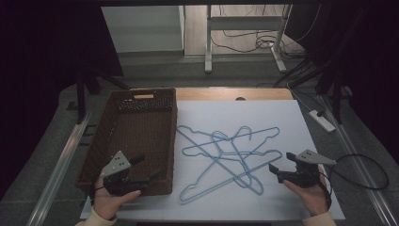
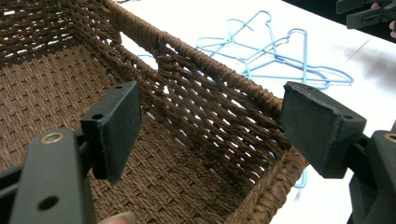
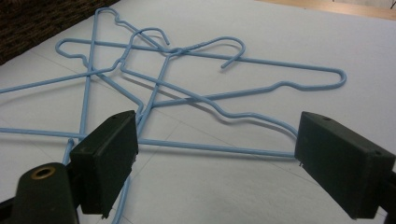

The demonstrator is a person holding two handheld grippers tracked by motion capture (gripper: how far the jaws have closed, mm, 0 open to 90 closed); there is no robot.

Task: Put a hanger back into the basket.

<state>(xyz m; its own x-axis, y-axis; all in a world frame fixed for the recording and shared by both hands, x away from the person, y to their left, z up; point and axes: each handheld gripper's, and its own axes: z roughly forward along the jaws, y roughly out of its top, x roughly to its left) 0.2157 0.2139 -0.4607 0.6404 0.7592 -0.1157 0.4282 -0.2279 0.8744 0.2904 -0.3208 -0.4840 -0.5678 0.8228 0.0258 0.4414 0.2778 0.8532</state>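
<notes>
On the worktop [image 1: 282, 108], blue hangers [image 1: 226, 157] lie tangled beside a brown basket [image 1: 141, 127], the left tool [image 1: 141, 172] open over its near corner, the right tool [image 1: 278, 162] open just beside the hangers.

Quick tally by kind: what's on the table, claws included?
Blue wire hangers: 3, overlapping in one pile, counted by their hooks
Woven brown basket: 1, nothing in it
Claws: 2, left claw and right claw, both open
Total: 6
</notes>
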